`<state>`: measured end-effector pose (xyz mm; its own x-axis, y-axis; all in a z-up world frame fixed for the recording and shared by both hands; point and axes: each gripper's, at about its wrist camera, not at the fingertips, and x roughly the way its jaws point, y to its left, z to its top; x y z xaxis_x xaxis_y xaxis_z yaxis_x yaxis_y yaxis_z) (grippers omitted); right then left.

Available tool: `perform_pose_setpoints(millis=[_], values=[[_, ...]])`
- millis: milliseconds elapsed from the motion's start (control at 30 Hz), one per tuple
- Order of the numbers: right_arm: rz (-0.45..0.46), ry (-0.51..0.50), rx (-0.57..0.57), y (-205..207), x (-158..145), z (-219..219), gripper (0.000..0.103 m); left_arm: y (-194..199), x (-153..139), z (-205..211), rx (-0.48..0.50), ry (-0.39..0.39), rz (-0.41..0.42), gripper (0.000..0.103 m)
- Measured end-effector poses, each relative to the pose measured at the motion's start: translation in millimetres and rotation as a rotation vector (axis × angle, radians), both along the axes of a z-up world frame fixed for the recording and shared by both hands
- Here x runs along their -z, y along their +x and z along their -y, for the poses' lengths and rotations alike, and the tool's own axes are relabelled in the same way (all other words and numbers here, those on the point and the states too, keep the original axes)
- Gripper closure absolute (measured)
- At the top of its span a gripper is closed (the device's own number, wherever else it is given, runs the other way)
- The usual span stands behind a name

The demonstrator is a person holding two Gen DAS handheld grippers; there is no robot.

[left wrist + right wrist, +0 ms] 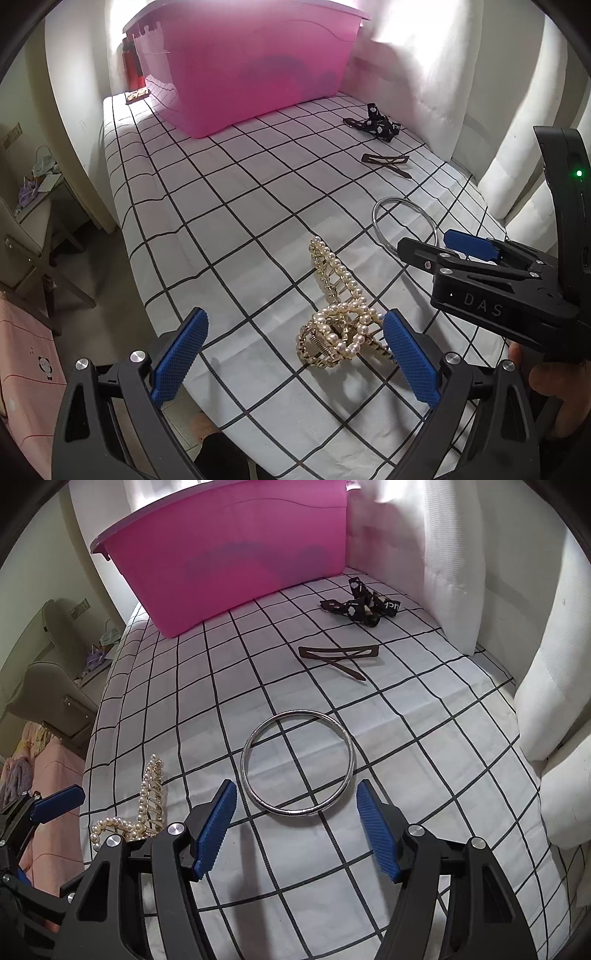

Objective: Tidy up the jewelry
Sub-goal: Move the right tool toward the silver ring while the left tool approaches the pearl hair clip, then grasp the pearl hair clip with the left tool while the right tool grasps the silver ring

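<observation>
On a white cloth with a black grid pattern [406, 760], several pieces of jewelry lie spread out in front of a large translucent pink plastic storage bin [236, 568] that stands at the far end. Nearest the left gripper [295, 354] is a gold hair claw clip studded with pearls [340, 314]; it lies between the wide-open blue pads, close to the right-hand pad, with nothing held (whether that pad touches the clip cannot be told). The right gripper [297, 830] is likewise spread wide and holds nothing; its blue fingertips [218, 827] sit just short of a plain silver metal bangle [297, 762], which lies flat on the cloth with the near arc of its ring between the two pads. Farther back, a flat dark brown snap hair clip [338, 657] lies by itself, and beyond it, near the bin's right corner, lies a black ribbon bow with white printed patches [364, 607]. From the left wrist view the right gripper's black body is seen at the right edge, held by a hand [554, 391], its tips over the bangle's rim. White padded panels [458, 565] wall the right side of the surface.
</observation>
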<state>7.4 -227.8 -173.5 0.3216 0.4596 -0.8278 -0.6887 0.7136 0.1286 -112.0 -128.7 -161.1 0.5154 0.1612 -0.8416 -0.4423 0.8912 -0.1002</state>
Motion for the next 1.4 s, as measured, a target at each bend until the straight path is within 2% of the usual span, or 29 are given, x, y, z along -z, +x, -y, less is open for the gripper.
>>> perform_pose_setpoints(millis=[433,633,800,867,1000,1133,1200,1267,1300,1400], values=[[0.026,0.006,-0.025,8,5,-2,0.037,18,11,10,0.030,-0.026,0.022,0.009],[0.065,-0.023,-0.058,8,7,-11,0.032,16,19,9,0.046,-0.057,0.044,0.009],[0.092,-0.052,-0.088,7,10,-20,0.022,17,21,16,0.070,-0.016,0.047,0.007],[0.124,-0.072,-0.110,5,12,-24,0.021,21,23,20,0.086,0.018,0.036,0.006],[0.127,-0.061,-0.131,9,12,-24,0.021,28,26,27,0.095,0.091,0.009,0.006],[0.128,-0.064,-0.143,11,11,-25,0.022,31,27,28,0.091,0.102,0.025,0.006],[0.128,-0.060,-0.143,11,11,-24,0.024,30,27,29,0.093,0.112,0.035,0.010],[0.134,-0.058,-0.139,10,11,-22,0.028,26,25,31,0.105,0.124,0.052,0.019],[0.138,-0.057,-0.134,10,10,-21,0.032,26,24,32,0.115,0.126,0.059,0.027],[0.142,-0.057,-0.129,9,9,-20,0.032,24,21,33,0.119,0.130,0.068,0.048]])
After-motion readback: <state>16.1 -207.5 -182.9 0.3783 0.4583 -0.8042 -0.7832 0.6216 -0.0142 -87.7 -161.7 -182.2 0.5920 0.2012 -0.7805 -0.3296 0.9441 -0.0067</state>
